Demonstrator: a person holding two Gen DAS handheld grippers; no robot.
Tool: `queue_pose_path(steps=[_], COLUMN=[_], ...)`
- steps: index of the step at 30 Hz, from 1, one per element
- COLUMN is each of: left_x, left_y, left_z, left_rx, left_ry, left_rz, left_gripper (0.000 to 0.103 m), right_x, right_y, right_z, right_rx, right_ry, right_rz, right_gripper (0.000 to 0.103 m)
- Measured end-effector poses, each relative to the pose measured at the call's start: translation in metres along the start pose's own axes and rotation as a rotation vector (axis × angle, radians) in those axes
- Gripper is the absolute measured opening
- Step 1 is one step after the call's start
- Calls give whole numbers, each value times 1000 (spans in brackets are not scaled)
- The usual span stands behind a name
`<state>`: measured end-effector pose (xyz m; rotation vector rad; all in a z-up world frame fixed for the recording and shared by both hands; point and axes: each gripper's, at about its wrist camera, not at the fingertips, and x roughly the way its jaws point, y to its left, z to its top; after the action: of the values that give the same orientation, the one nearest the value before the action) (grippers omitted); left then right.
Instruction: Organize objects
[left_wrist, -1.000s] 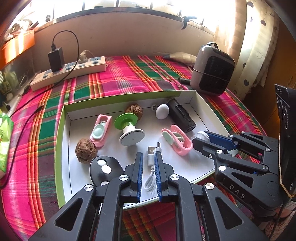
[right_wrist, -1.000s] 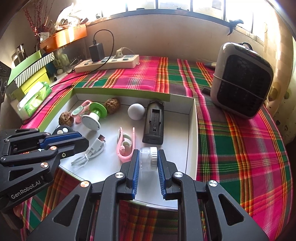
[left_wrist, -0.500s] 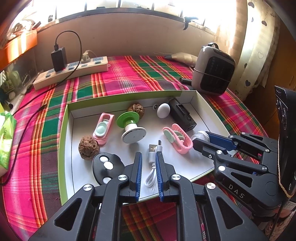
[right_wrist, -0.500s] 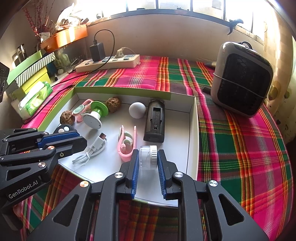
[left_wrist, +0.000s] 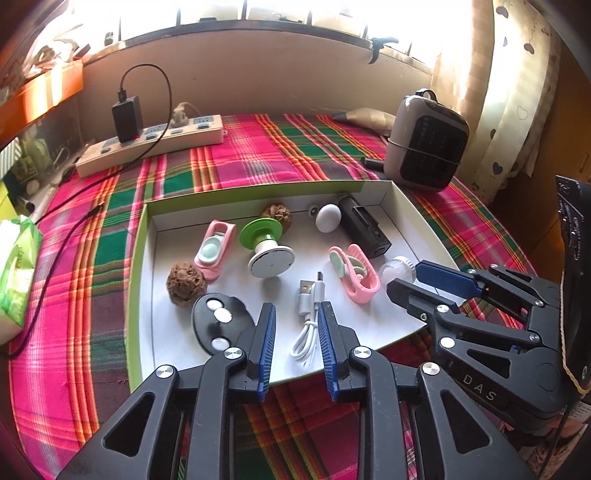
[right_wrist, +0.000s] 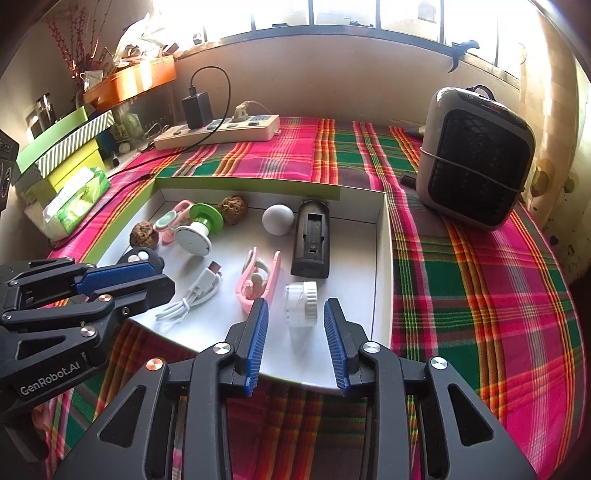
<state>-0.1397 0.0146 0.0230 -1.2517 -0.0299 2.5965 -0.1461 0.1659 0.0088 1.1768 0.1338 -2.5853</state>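
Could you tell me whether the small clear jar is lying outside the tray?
No, the small clear jar lies on its side inside the tray.

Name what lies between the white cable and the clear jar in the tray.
The pink clip lies between white cable and clear jar, shown in the right wrist view.

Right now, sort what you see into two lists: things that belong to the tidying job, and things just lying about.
Part of the job:
- white tray
- USB cable
- clear jar
- pink clips
- walnuts
- white ball
- black holder
- green-topped spool

Just lying about:
- power strip
- small heater
- tissue pack
- stacked boxes
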Motion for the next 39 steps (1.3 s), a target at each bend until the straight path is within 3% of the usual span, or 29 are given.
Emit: queue_pose_path(steps=[5, 23, 39], left_x=[-6, -46, -36], left_y=[-1, -11, -7], left_z=[-3, -33, -70], left_rx=[-9, -19, -80], left_ry=[-9, -94, -13], left_rz=[18, 153, 213], left_gripper=[22, 23, 24], right_x=[-7, -42, -33], right_y=[4, 27, 31], right_z=[-2, -23, -57], right_rx=[-1, -5, 5], right_ry=[-14, -59, 21], right_rz=[0, -3, -5], right_gripper=[41, 42, 45])
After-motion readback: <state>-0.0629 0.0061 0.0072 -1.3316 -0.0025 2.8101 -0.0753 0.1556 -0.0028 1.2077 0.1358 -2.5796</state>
